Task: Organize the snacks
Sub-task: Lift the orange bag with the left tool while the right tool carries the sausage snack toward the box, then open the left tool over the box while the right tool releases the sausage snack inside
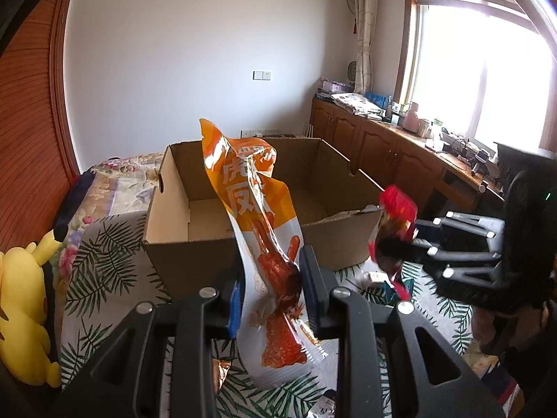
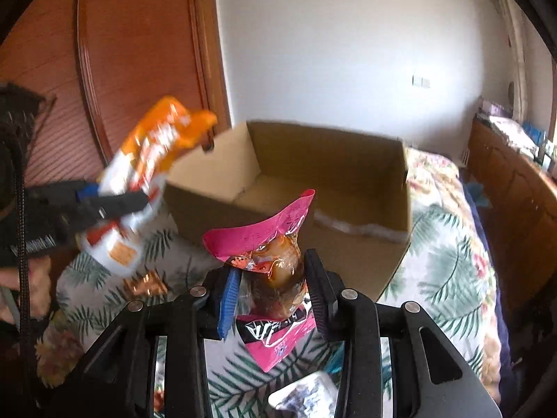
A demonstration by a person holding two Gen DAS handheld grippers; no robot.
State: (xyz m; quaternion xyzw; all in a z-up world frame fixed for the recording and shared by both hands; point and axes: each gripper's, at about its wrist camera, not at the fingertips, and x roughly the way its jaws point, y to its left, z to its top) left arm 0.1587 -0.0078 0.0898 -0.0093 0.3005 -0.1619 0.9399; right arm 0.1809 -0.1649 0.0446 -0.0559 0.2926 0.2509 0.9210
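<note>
My left gripper [image 1: 269, 291] is shut on a tall orange and white snack bag [image 1: 259, 230], held upright in front of an open cardboard box [image 1: 181, 247] on the bed. The same bag [image 2: 146, 160] and left gripper [image 2: 115, 202] appear blurred at the left of the right wrist view. My right gripper [image 2: 273, 294] is shut on a pink packet [image 2: 275, 261] holding a brown glossy snack, just before the box [image 2: 348, 250]. In the left wrist view that packet [image 1: 395, 230] shows red beside the box's right corner, with the right gripper [image 1: 403, 247] on it.
A leaf-print bedspread [image 1: 104, 268] lies under the box, with more small packets [image 2: 303, 397] near the front. A yellow plush toy [image 1: 24, 313] sits at the left. A wooden wardrobe [image 2: 122, 52] stands behind, and a wooden cabinet [image 1: 383, 146] runs under the window.
</note>
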